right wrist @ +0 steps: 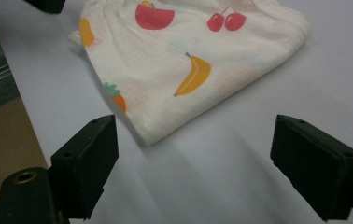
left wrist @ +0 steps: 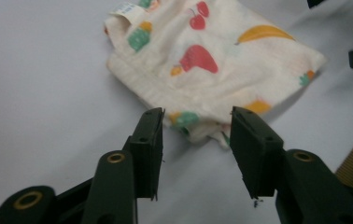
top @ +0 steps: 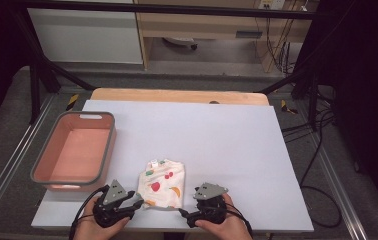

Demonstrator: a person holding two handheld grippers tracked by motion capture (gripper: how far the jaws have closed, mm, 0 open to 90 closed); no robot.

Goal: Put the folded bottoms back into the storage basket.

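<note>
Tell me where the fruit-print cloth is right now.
In the high view the folded fruit-print cloth lies on the white table sheet, near its front edge, right of the pink bin.

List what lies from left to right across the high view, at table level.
Pink bin → left gripper → folded fruit-print cloth → right gripper, all on the white table.
</note>
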